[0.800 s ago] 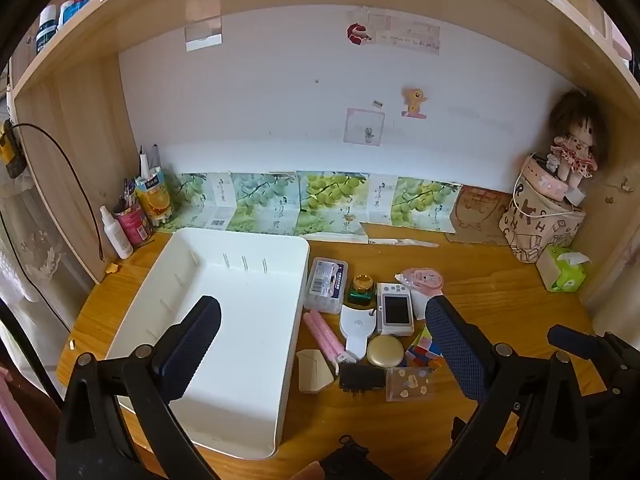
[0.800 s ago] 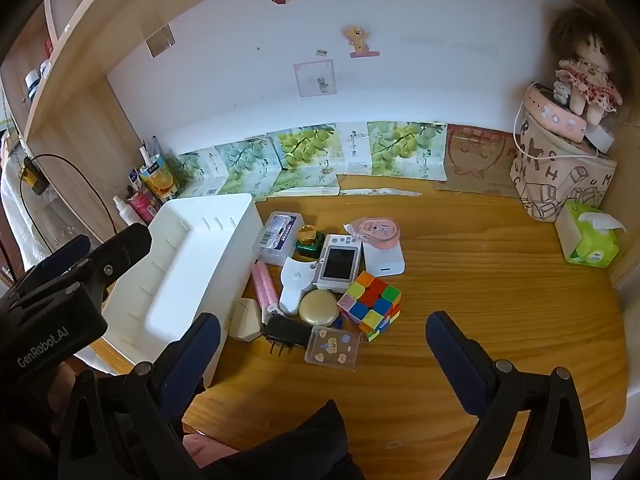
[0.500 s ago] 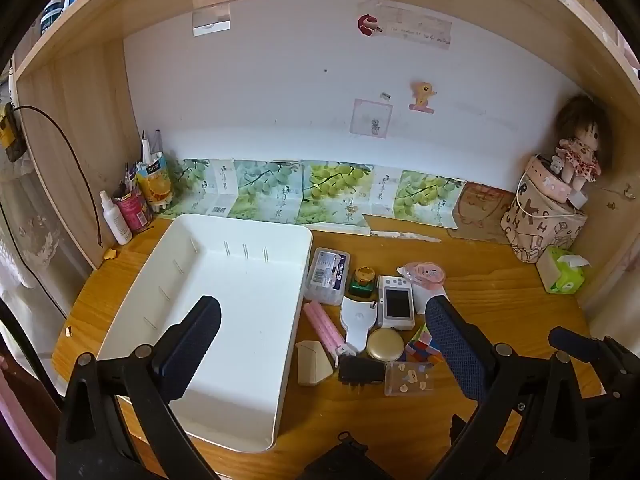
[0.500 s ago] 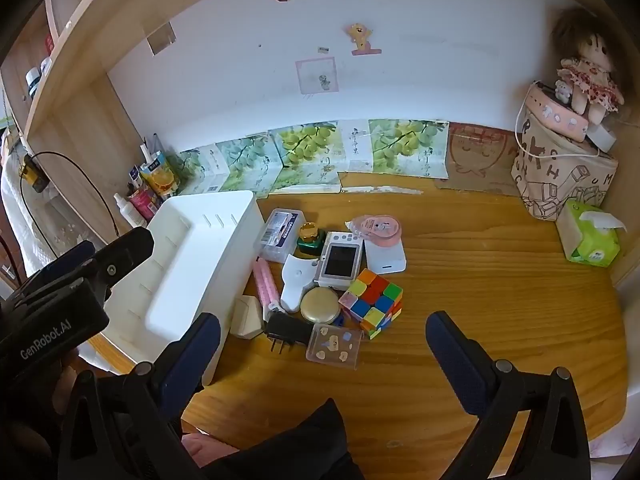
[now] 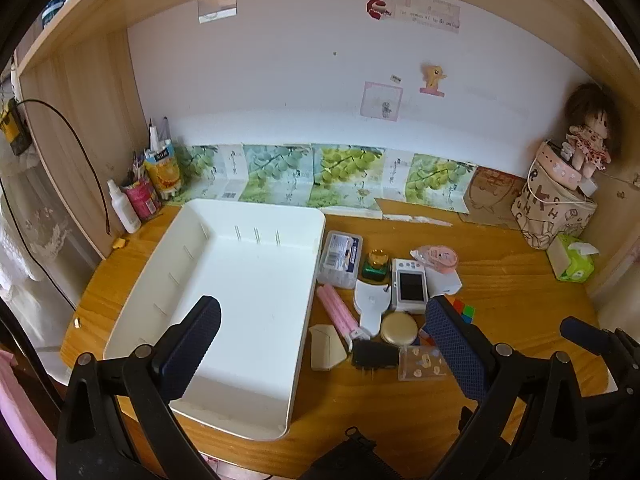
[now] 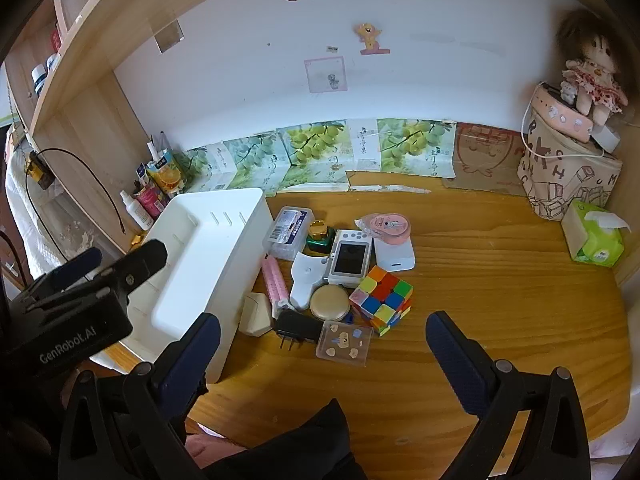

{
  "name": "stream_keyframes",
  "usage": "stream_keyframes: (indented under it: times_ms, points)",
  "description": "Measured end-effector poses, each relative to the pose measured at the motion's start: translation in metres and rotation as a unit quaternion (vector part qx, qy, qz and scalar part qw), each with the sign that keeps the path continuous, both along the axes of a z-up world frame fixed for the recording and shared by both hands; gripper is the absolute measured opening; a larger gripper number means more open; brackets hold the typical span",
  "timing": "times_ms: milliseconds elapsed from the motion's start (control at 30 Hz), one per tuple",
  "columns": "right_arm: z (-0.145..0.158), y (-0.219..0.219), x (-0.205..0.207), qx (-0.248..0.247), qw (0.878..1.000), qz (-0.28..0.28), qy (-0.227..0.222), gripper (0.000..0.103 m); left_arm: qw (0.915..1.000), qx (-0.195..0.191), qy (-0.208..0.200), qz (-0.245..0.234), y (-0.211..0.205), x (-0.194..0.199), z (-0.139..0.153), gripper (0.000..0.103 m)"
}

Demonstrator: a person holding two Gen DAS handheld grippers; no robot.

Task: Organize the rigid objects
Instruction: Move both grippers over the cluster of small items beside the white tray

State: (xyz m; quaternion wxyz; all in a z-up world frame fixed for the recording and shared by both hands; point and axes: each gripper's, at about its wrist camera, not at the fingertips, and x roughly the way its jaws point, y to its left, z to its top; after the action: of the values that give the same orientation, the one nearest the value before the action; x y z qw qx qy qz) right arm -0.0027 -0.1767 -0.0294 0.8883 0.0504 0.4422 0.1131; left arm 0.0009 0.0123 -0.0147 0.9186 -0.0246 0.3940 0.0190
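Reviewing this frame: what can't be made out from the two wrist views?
- Rubik's cube: left wrist view, mostly hidden behind that gripper's right finger.
- White tray floor: right wrist view, partly hidden by the left gripper's body.
- Clear box label: print too small in both views.
- Shelf bottles: cut off by the fisheye edge.

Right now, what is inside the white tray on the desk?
Nothing shows inside the white tray: only its bare floor and the slots on its walls. The left gripper hides part of the near floor.

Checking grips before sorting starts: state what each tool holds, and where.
Nothing held. Left tool and right tool are both open and empty above the desk.
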Motion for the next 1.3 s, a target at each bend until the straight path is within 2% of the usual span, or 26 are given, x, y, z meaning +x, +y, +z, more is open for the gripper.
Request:
stream_keyframes:
  times_ms: [400, 500, 600, 867, 1033, 1300]
  points:
    - [0.002, 0.017, -0.007, -0.031, 0.999, 0.0, 0.009, 0.103, 0.9992, -0.035, 0.015, -0.012, 0.015, -0.002, -0.008, 0.102]
    - [0.002, 0.02, -0.01, -0.031, 0.999, -0.006, 0.007, 0.103, 0.9983, -0.052, 0.002, -0.026, 0.022, -0.005, -0.005, 0.102]
    - [0.005, 0.025, -0.017, -0.033, 0.999, -0.015, -0.009, 0.096, 0.9966, -0.069, -0.017, -0.04, 0.028, -0.01, 0.0, 0.102]
    - [-0.007, 0.022, -0.041, -0.007, 0.997, -0.074, -0.016, 0.096, 0.9947, -0.057, -0.023, -0.082, 0.028, -0.015, 0.0, 0.102]
    - [-0.016, 0.012, -0.056, 0.009, 0.993, -0.114, -0.009, 0.096, 0.9911, -0.052, -0.003, -0.122, 0.016, -0.012, -0.007, 0.102]
    - [-0.027, -0.021, -0.081, 0.021, 0.98, -0.2, 0.005, 0.096, 0.9806, -0.064, 0.057, -0.176, -0.016, 0.001, -0.025, 0.102]
